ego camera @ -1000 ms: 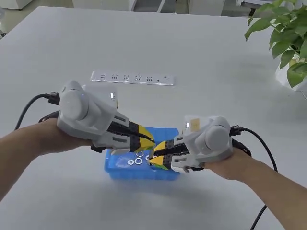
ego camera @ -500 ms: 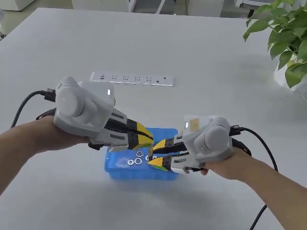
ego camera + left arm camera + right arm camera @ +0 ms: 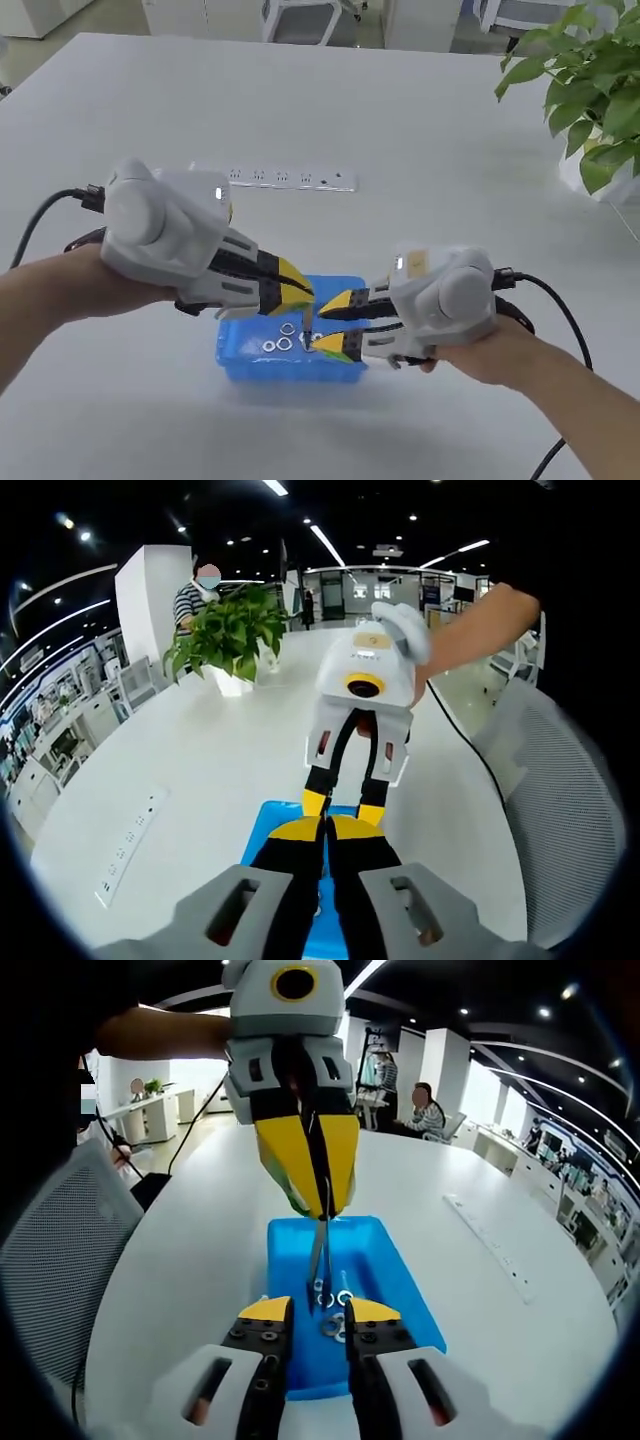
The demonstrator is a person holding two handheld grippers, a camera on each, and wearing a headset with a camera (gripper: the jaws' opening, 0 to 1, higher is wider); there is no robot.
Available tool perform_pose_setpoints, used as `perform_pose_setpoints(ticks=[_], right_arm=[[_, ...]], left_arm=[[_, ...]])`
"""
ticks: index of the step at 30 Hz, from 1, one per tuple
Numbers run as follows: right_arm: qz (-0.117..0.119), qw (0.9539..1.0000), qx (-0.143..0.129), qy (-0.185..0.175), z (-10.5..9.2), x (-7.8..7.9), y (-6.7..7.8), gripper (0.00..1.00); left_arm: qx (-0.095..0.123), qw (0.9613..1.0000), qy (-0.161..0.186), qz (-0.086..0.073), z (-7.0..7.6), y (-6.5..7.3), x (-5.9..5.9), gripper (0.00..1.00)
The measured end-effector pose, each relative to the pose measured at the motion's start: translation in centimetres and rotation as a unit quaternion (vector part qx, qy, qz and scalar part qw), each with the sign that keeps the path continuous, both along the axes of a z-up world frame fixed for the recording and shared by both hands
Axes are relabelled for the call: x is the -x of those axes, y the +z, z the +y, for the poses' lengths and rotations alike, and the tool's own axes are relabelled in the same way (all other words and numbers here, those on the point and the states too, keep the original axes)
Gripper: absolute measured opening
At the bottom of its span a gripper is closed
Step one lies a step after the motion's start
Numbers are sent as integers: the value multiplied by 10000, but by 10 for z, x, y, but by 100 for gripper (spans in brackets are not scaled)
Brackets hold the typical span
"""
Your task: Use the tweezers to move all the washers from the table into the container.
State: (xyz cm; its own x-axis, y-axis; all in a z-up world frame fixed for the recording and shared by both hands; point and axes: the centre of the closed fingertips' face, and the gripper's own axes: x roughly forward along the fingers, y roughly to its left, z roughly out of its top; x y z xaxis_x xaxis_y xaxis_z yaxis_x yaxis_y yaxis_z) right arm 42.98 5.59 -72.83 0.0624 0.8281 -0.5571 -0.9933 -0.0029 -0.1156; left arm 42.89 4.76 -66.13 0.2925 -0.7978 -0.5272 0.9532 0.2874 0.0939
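Observation:
A blue container [image 3: 245, 352] sits on the white table with several steel washers [image 3: 284, 343] inside. My left gripper [image 3: 298, 288] is shut on thin metal tweezers [image 3: 305, 325], whose tips hang down into the container near the washers. In the right gripper view the tweezers [image 3: 318, 1250] point down at the washers [image 3: 344, 1298] on the blue container [image 3: 385, 1260] floor. My right gripper [image 3: 335, 322] faces the left one across the container, open, with nothing between its jaws. The left gripper view looks along its shut jaws at the right gripper [image 3: 344, 785].
A white power strip [image 3: 275, 178] lies on the table behind the container. A potted plant [image 3: 590, 80] stands at the far right edge. A mesh chair [image 3: 570, 800] is beside the table. People sit in the room beyond.
The head camera has tilted, so the whole scene sits a little lower. The left gripper has eased slightly left with the tweezers still over the container. The right gripper stays open beside it.

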Motion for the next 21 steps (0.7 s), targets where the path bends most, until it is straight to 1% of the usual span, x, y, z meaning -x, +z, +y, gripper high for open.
perform_pose_setpoints(ticks=[2,7,14,18,21], right_arm=[[1,10000,-2,-26,-3,4,2,21],[-17,10000,-4,-90,-7,12,8,22],[-59,9999,-33,-122,-7,25,17,22],[-91,9999,-61,-131,-5,30,21,22],[-106,9998,-82,-116,-3,36,23,22]], left_arm=[[5,10000,3,2,0,3,3,5],[-27,10000,5,-48,1,10,10,5],[-31,9999,7,-146,1,22,19,5],[-5,9999,-12,-121,0,27,26,5],[-26,9999,-35,-133,-1,29,33,5]])
